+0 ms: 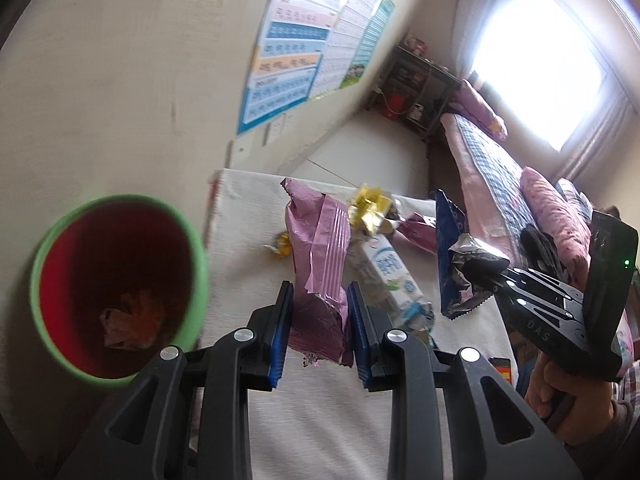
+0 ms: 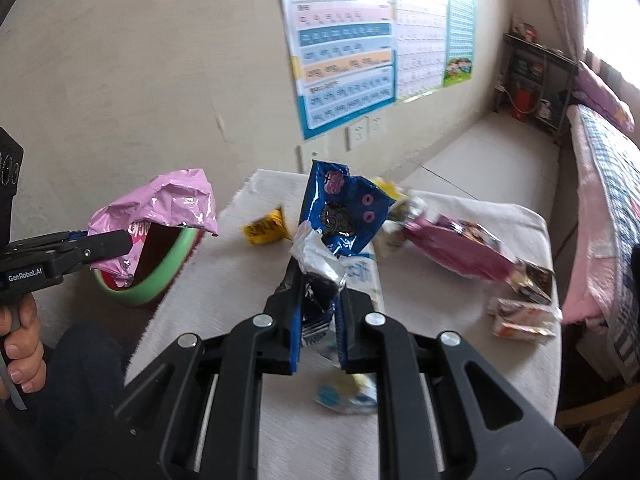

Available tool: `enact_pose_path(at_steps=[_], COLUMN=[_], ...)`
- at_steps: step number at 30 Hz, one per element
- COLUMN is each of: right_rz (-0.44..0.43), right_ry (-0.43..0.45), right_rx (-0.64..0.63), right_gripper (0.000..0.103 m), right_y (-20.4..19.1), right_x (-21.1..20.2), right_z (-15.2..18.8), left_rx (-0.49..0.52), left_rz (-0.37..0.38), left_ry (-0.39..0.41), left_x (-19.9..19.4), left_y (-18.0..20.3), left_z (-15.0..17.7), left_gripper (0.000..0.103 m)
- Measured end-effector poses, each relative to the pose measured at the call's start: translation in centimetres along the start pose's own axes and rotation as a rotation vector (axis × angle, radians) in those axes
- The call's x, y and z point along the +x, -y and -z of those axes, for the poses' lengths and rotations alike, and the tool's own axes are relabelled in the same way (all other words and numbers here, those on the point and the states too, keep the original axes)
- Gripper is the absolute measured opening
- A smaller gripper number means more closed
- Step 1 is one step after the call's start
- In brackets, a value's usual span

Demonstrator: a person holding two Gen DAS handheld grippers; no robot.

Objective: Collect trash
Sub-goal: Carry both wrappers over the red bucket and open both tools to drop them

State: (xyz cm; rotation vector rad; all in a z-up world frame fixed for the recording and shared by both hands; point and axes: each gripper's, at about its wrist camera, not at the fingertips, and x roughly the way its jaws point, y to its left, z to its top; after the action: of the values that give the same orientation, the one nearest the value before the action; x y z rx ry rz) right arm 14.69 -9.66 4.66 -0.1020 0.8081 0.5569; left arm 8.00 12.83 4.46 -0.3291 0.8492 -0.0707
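My left gripper (image 1: 320, 296) is shut on a crumpled pink wrapper (image 1: 320, 248), held above the table beside the green-rimmed red bin (image 1: 116, 280), which has some scraps at its bottom. In the right wrist view the same pink wrapper (image 2: 160, 204) hangs over the bin (image 2: 160, 276), with the left gripper (image 2: 120, 246) at the far left. My right gripper (image 2: 318, 280) is shut on a blue snack bag (image 2: 344, 212) with a silver torn end. The blue bag (image 1: 452, 240) and right gripper (image 1: 486, 270) show at the right of the left wrist view.
On the cloth-covered table (image 2: 224, 280) lie a white milk carton (image 1: 384, 276), yellow wrappers (image 1: 368, 204), a small yellow packet (image 2: 266, 226), a magenta wrapper (image 2: 460, 252) and small packets (image 2: 524, 316). A bed (image 2: 600, 184) stands at the right, posters hang on the wall.
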Motion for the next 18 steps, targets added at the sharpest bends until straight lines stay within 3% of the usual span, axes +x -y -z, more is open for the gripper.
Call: enact_pose_path(at_steps=[18], right_rz=[-0.188], right_ry=[-0.007], right_rx=[-0.164], right_gripper=[0.014], right_y=[-13.5], right_x=[4.6], right_z=[-4.1], left_rx=[-0.148], left_rz=[-0.148], left_ry=[0.065], left_x=[-5.0], left_y=[-11.7], left_z=[0.2], left_gripper=[0.025])
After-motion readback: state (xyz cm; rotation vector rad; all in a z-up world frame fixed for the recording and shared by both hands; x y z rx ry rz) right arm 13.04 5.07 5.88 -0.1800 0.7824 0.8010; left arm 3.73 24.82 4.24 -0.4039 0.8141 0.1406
